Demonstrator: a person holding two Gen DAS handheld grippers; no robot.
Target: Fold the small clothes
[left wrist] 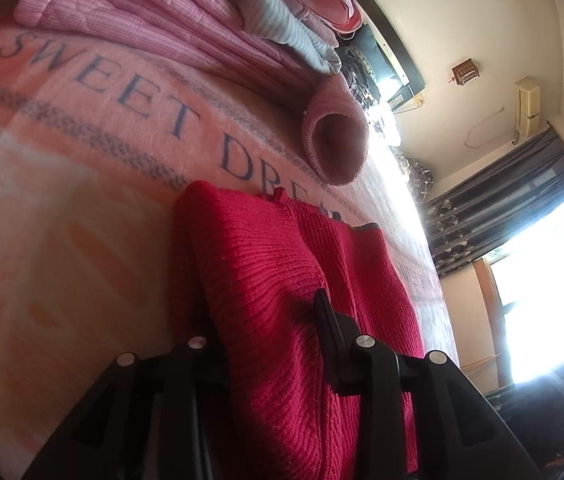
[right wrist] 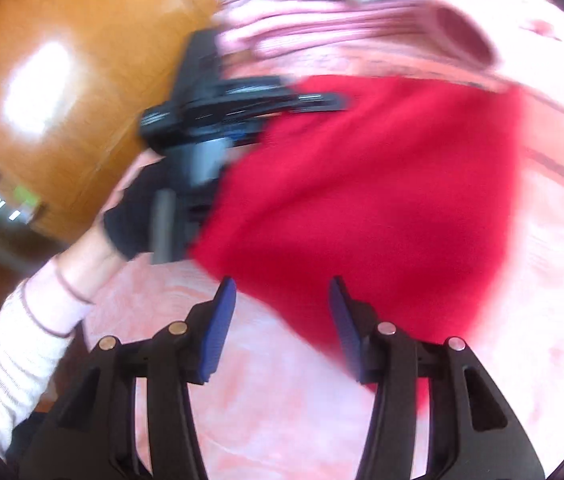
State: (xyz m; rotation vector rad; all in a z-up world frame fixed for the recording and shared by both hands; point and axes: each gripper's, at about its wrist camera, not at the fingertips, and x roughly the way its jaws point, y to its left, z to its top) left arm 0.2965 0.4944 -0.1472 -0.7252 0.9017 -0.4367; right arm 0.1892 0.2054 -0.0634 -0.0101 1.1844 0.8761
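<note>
Red knit sweater (left wrist: 282,300): on a pink blanket (left wrist: 82,160) lettered "SWEET DREAM", folded lengthwise. Left gripper (left wrist: 266,320): fingers pinching a thick fold at its near edge. Right gripper (right wrist: 282,320): jaws spread, empty, above the blanket at the sweater's edge. Behind: pink checked bedding (left wrist: 142,20); pink tube-like roll (left wrist: 337,140).

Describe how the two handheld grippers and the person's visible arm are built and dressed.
Left gripper: black plastic linkage arms with round silver pivot pins and black fingers. Right gripper: same black frame and silver pins, but ribbed blue pads. The left hand wears a dark fingerless glove over a pale striped sleeve.
</note>
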